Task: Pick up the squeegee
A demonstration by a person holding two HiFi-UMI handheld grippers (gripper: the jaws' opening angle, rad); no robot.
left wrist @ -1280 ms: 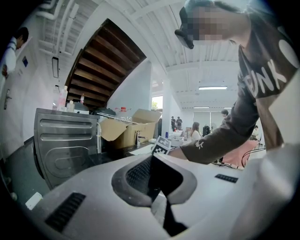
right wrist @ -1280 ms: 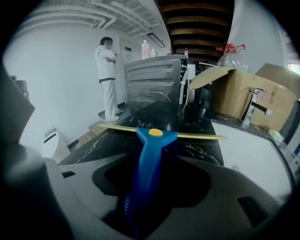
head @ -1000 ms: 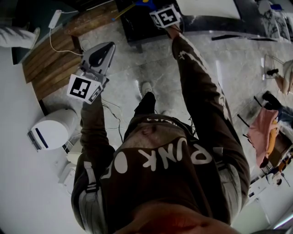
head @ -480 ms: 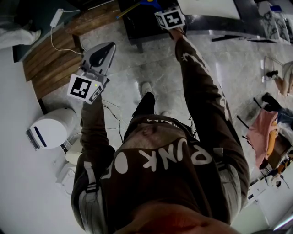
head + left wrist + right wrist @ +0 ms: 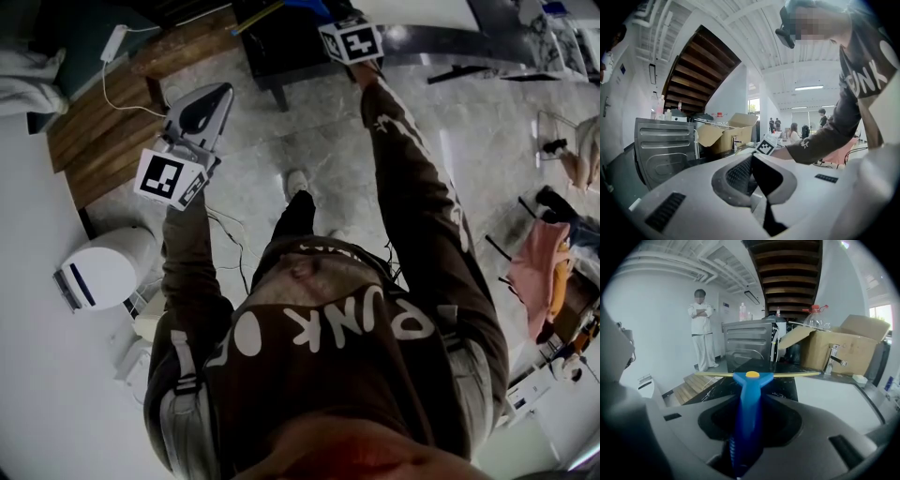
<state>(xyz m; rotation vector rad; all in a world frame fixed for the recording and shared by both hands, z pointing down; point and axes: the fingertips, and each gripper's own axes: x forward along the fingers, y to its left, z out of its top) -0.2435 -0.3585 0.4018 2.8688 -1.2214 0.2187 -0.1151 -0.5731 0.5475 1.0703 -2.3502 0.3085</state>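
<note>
Steep overhead; two close forward views

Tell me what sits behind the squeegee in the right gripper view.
A steel appliance, a cardboard box and a dark counter. The squeegee handle covers part of that counter.

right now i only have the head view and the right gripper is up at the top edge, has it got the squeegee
Observer: Yes. The right gripper is shut on the blue handle of the squeegee.
Operator: blade touching anything
Observer: It doesn't look so. The yellow blade sits crossways beyond the jaws, apparently clear of the black counter.
Operator: and the left one
Observer: The left gripper has its jaws together with nothing between them.
</note>
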